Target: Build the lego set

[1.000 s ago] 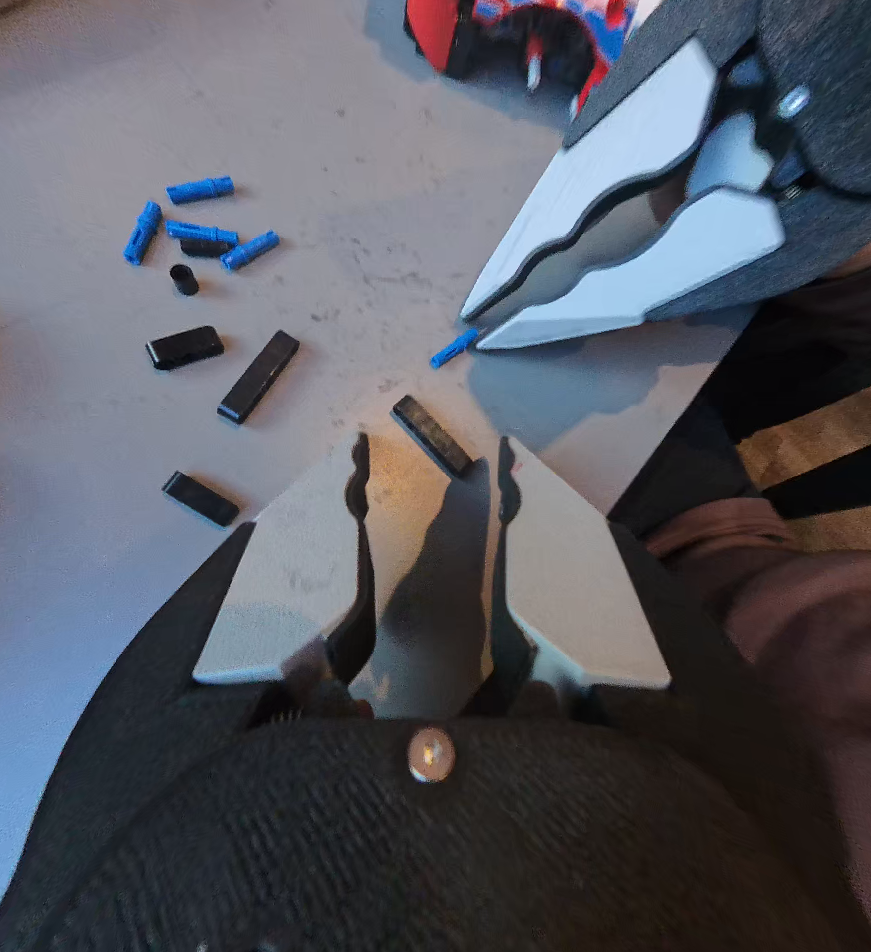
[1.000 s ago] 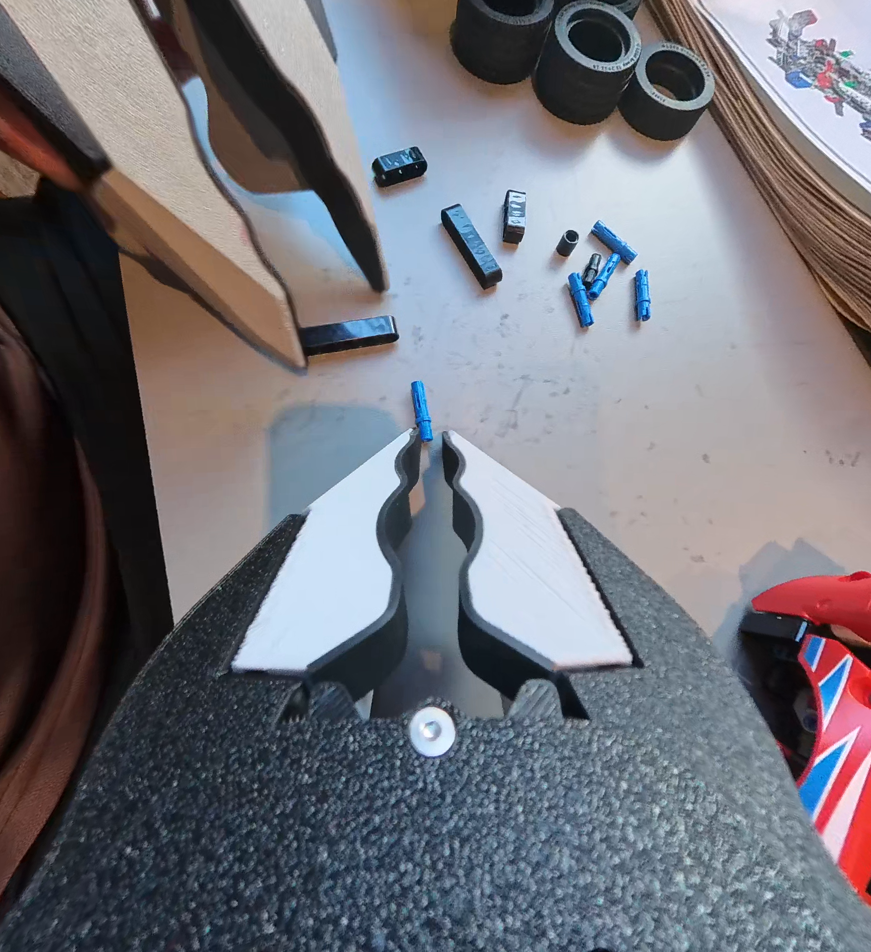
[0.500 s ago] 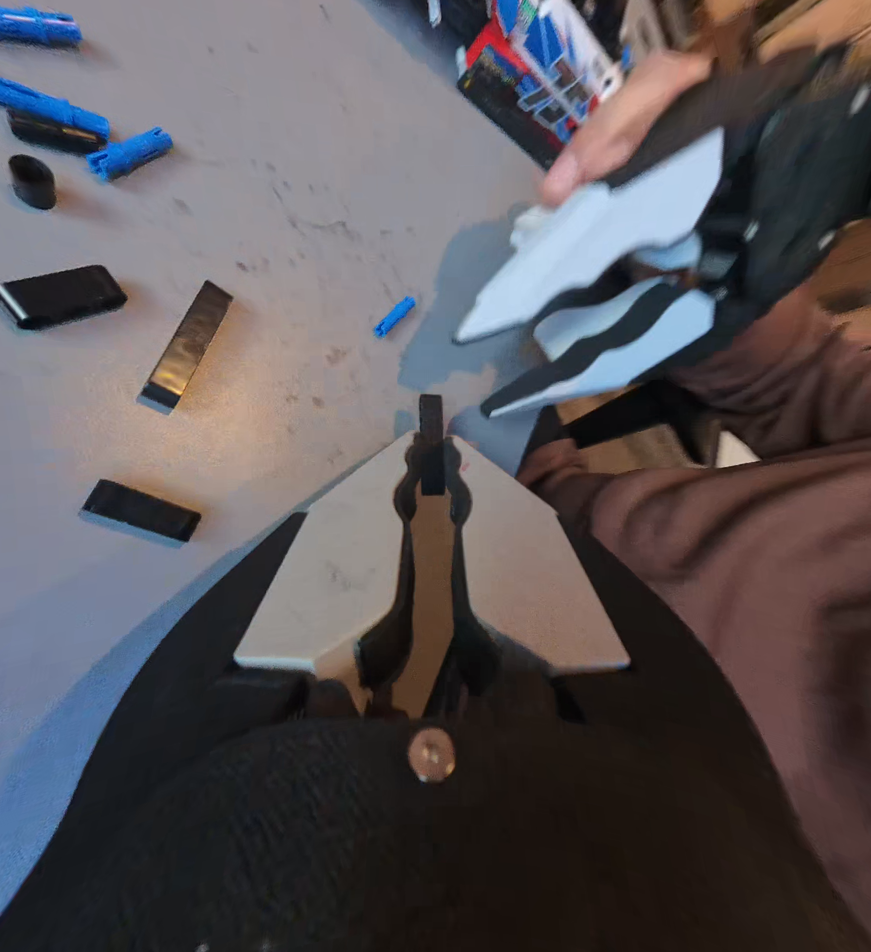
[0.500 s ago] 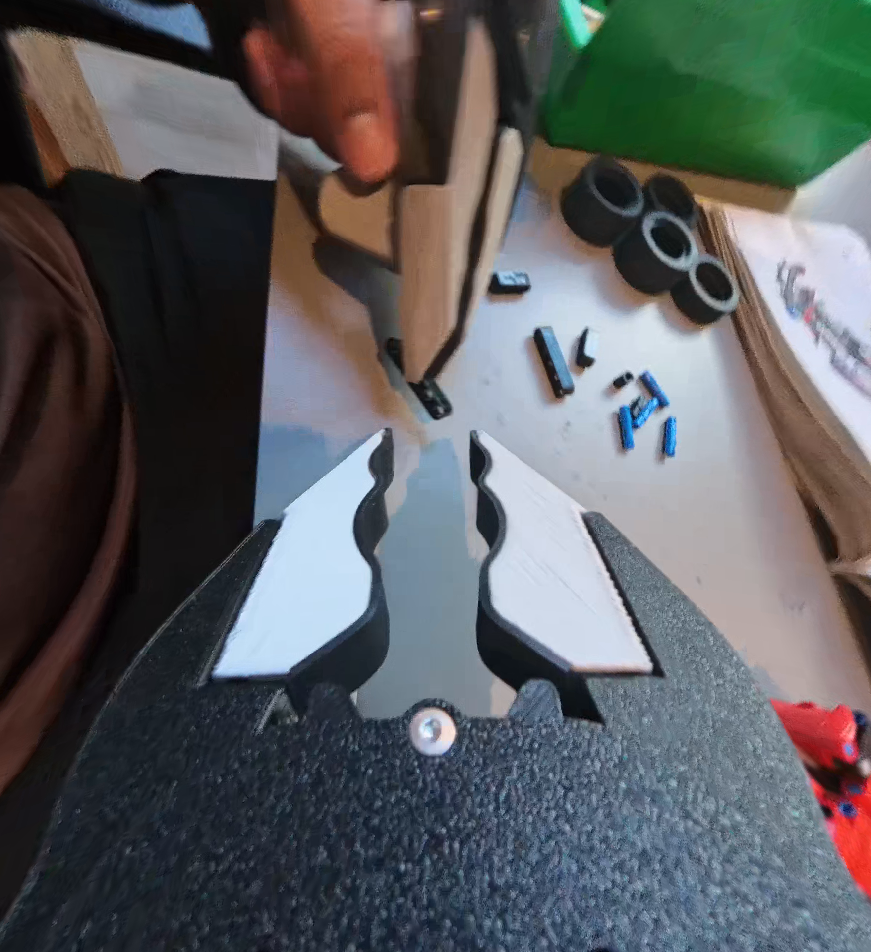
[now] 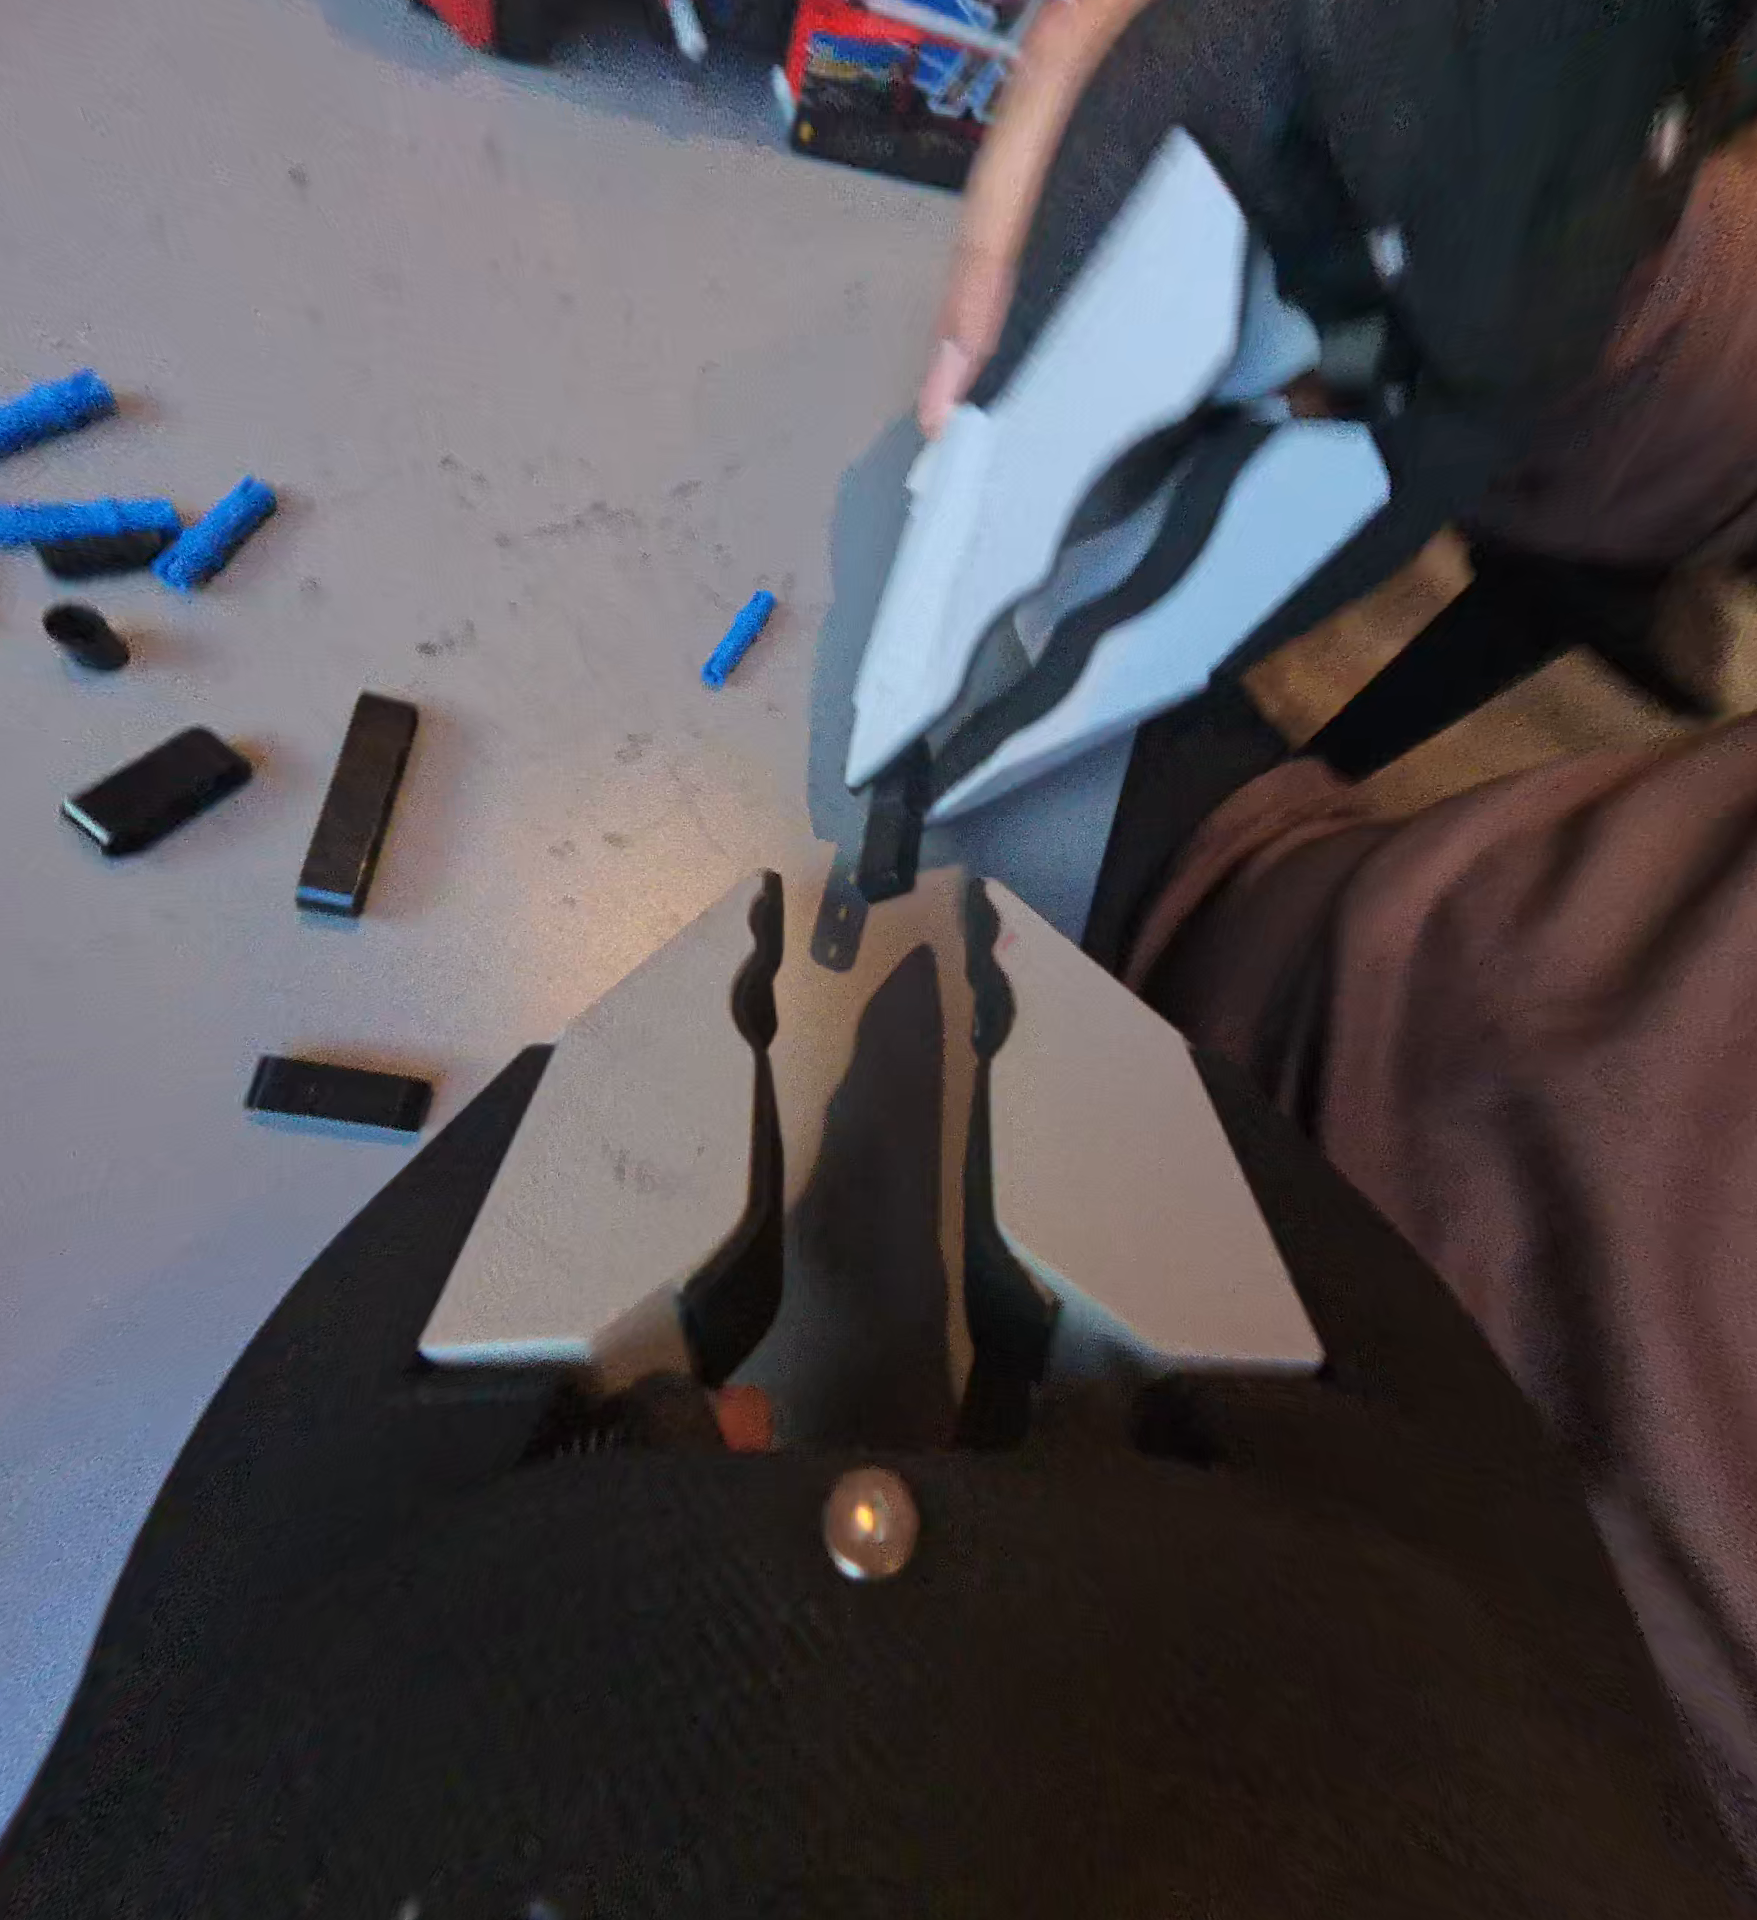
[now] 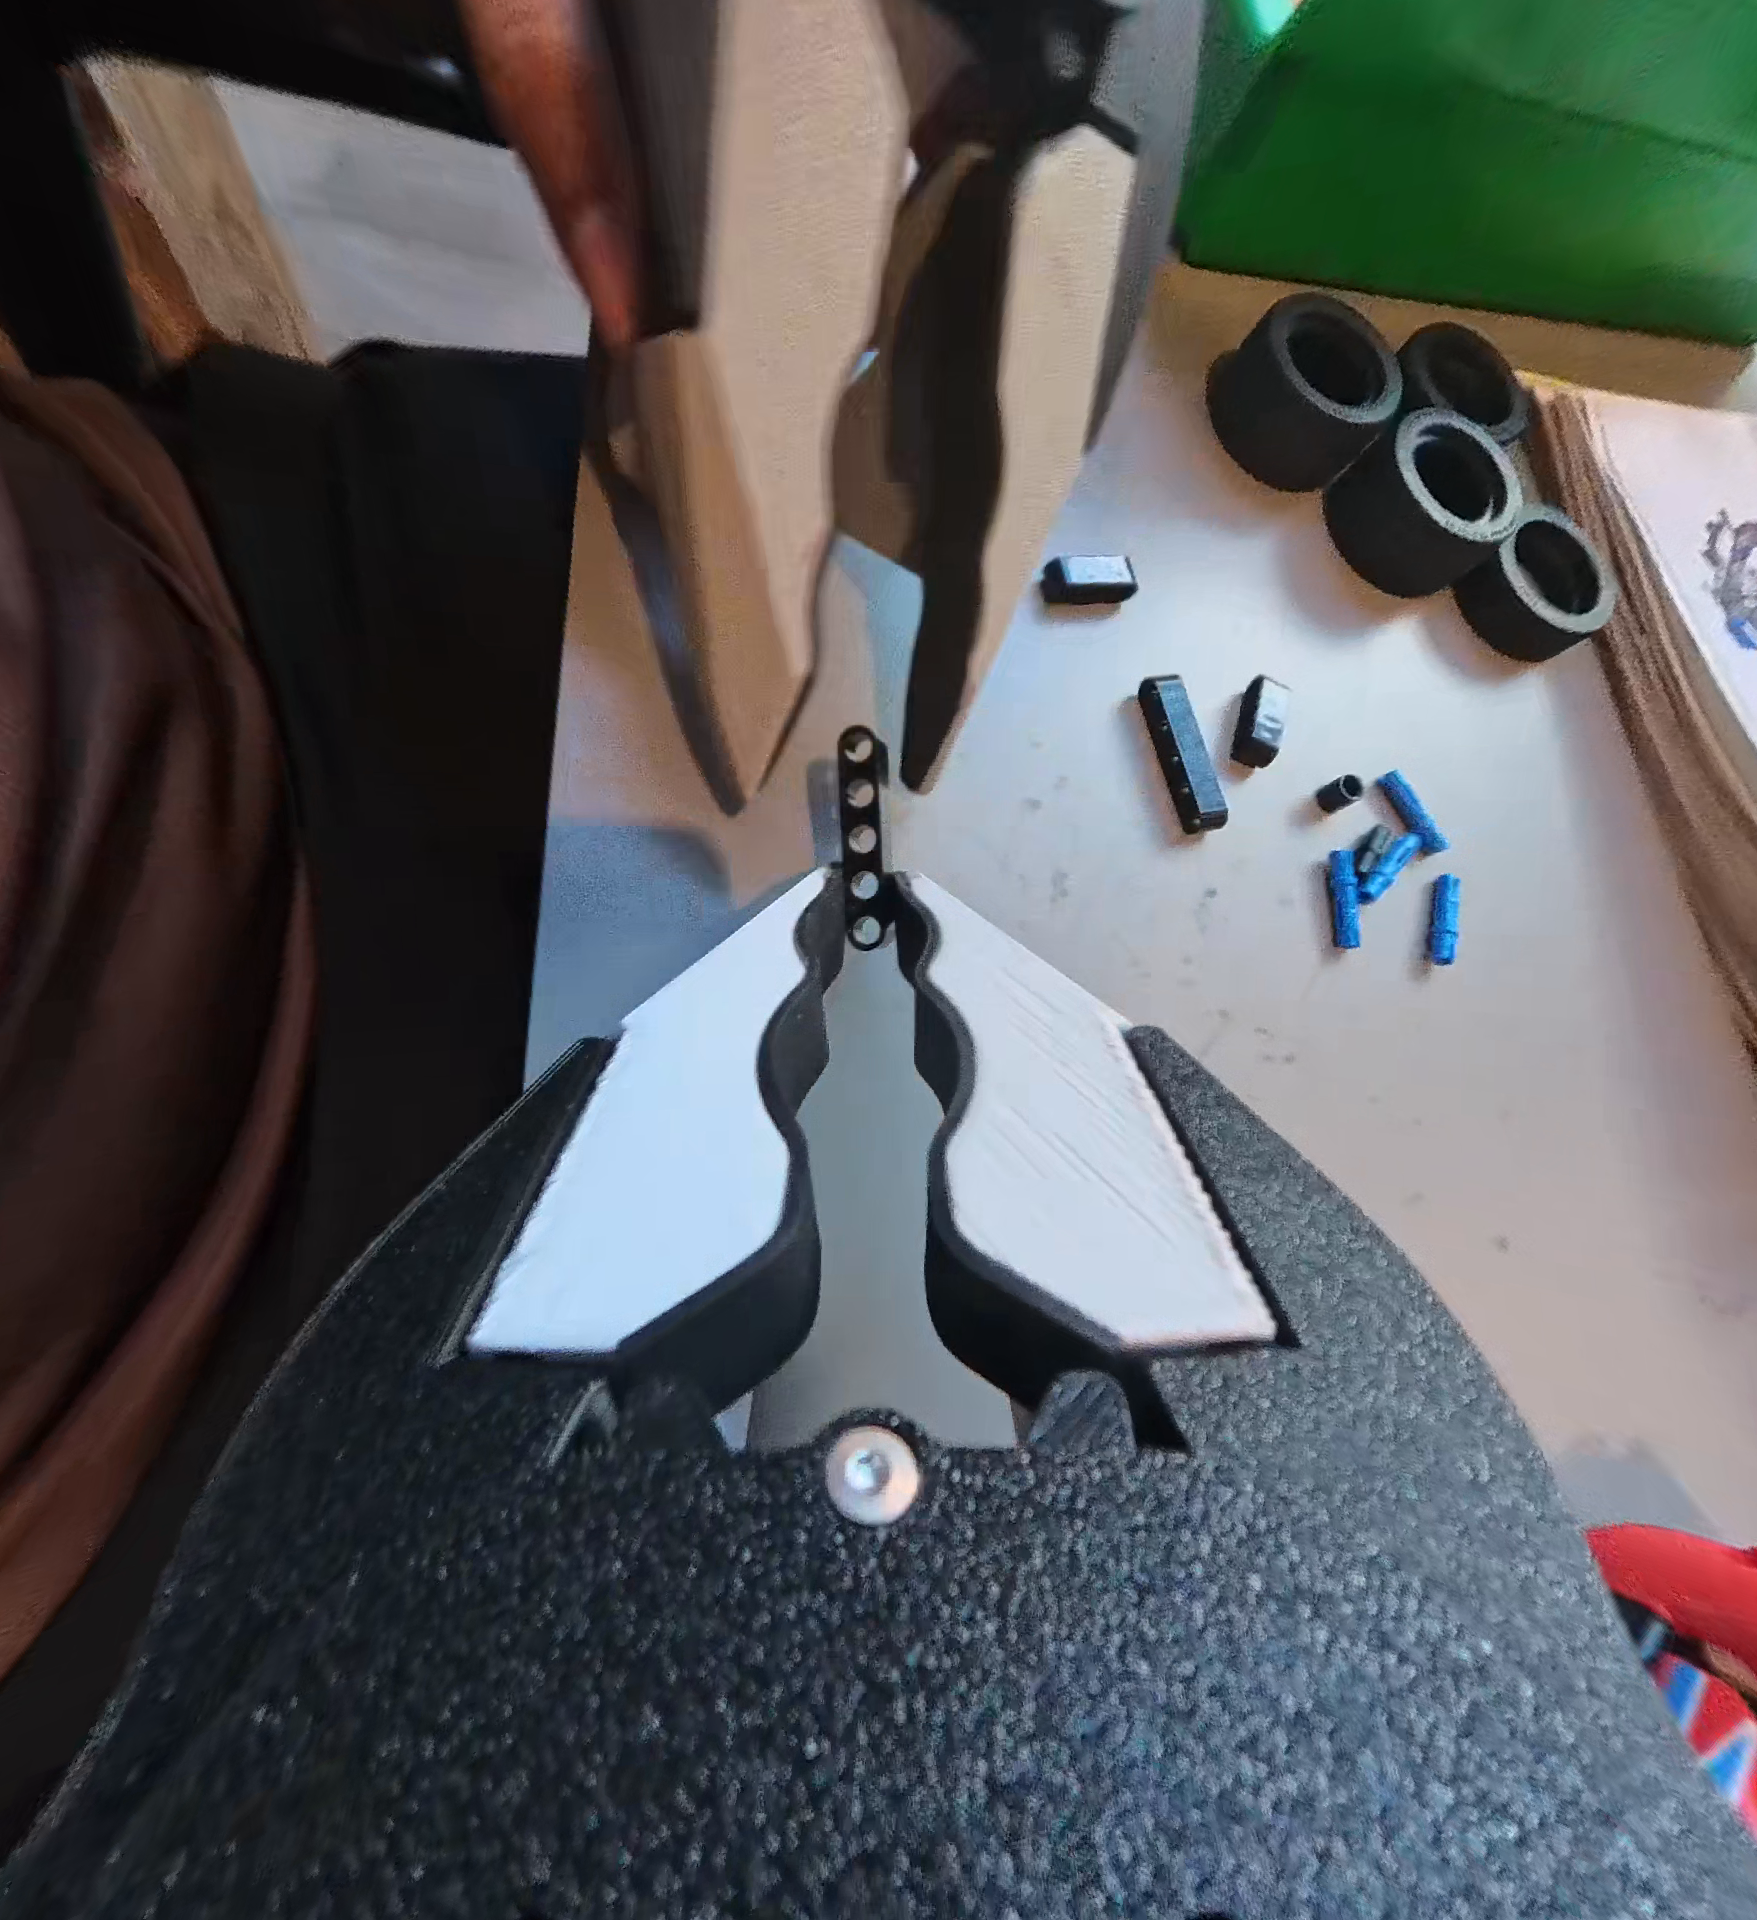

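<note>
The black beam with holes (image 6: 866, 844) is pinched at its lower end between the tips of the right gripper (image 6: 866, 902), and it stands up above the table edge (image 6: 1269, 1091). Its free end lies just in front of the left gripper (image 5: 869, 896), whose jaws stand apart and hold nothing. One blue pin (image 5: 738, 638) lies near on the table.
</note>
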Motion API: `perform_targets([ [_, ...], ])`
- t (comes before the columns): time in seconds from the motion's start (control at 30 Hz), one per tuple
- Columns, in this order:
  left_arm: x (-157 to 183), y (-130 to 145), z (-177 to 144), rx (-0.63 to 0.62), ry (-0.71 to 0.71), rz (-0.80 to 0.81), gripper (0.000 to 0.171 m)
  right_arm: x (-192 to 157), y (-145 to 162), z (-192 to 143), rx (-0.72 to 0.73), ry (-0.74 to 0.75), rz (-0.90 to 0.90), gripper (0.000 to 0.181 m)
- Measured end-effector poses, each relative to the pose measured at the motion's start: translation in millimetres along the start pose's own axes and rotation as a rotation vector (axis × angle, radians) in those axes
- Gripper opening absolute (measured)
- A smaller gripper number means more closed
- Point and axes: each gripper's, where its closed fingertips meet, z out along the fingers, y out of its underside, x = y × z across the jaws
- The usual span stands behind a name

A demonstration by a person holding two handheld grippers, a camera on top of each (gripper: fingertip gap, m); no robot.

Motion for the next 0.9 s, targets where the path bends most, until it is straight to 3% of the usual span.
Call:
perform_targets([
  [0.13, 3, -2, 7, 0.01, -0.088, 0.214, 0.025, 2, 4, 3, -0.007, -0.054, 0.062, 0.009],
  [0.23, -3, -2, 9, 0.011, -0.14, 0.269, 0.014, 1, 6, 5, -0.021, -0.064, 0.071, 0.009],
  [0.57, -11, 6, 6, -0.064, -0.056, 0.188, 0.008, 18, 14, -17, 0.011, -0.008, 0.188, 0.017],
  [0.73, -10, 5, 5, -0.086, 0.01, 0.178, 0.019, 40, 27, -26, -0.057, 0.093, 0.229, 0.017],
  [0.9, -12, 7, 2, -0.111, -0.011, 0.19, 0.023, 37, 38, -15, -0.111, 0.061, 0.253, 0.017],
])
